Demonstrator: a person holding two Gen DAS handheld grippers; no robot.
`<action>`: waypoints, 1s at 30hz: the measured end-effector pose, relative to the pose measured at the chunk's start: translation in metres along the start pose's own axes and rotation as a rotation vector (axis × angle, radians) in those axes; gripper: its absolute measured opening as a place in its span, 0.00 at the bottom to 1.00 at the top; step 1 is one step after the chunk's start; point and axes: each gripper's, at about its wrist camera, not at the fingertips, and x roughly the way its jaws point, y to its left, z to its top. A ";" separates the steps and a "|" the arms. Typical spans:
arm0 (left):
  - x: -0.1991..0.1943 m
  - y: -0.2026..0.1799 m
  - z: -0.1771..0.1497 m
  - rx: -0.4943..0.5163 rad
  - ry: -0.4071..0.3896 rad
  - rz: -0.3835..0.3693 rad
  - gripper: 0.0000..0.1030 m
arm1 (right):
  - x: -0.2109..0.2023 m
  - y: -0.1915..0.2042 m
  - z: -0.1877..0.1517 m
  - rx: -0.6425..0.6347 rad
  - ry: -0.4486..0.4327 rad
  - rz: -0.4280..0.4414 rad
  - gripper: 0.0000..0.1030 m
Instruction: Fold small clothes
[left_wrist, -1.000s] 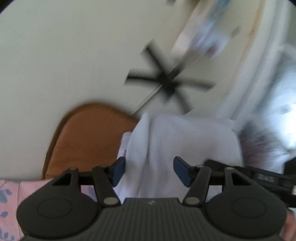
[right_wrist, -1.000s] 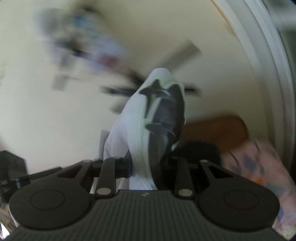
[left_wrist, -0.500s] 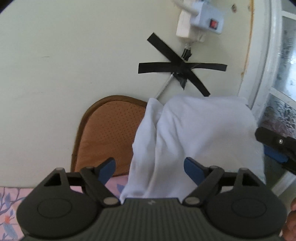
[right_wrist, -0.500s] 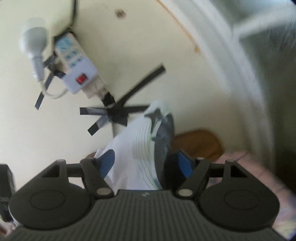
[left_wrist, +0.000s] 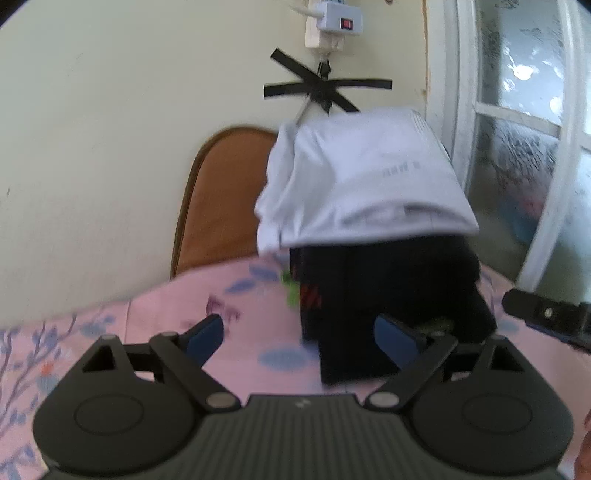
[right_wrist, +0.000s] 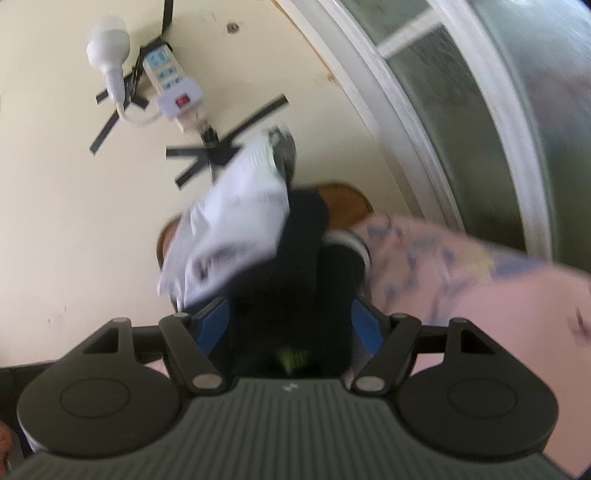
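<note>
Left wrist view shows your left gripper (left_wrist: 297, 334) with its blue fingers (left_wrist: 205, 334) spread wide over the pink floral sheet (left_wrist: 166, 314); they have just been opening and nothing is pinched between them. A stack of dark folded clothes (left_wrist: 388, 295) stands on the sheet a little ahead and to the right, its near corner reaching in beside the right-hand finger, and whether they touch is unclear. A white garment (left_wrist: 362, 181) lies draped over the top of that stack, hanging down its left side. Behind it, a brown cushion (left_wrist: 221, 199) leans at the cream wall (left_wrist: 110, 147), below crossed black tape (left_wrist: 325, 88) and a white power strip (left_wrist: 338, 22). At the right edge your right gripper (left_wrist: 546, 317) pokes in, near a window frame (left_wrist: 458, 92).

Right wrist view shows your right gripper (right_wrist: 291, 325) with fingers (right_wrist: 210, 328) parted, opened within the last moment. The dark stack (right_wrist: 291, 280) sits between them, but blur hides whether the pads press on it. The white garment (right_wrist: 232, 225) slopes across the stack's far left.
</note>
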 end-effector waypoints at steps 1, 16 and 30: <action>-0.004 0.002 -0.008 -0.007 0.005 -0.005 0.90 | -0.005 0.001 -0.008 0.004 0.009 -0.005 0.74; -0.041 0.026 -0.095 -0.052 -0.003 -0.014 0.97 | -0.063 0.044 -0.079 -0.051 0.008 -0.057 0.77; -0.022 0.003 -0.115 0.039 0.009 0.051 1.00 | -0.046 0.028 -0.102 -0.077 -0.062 -0.188 0.80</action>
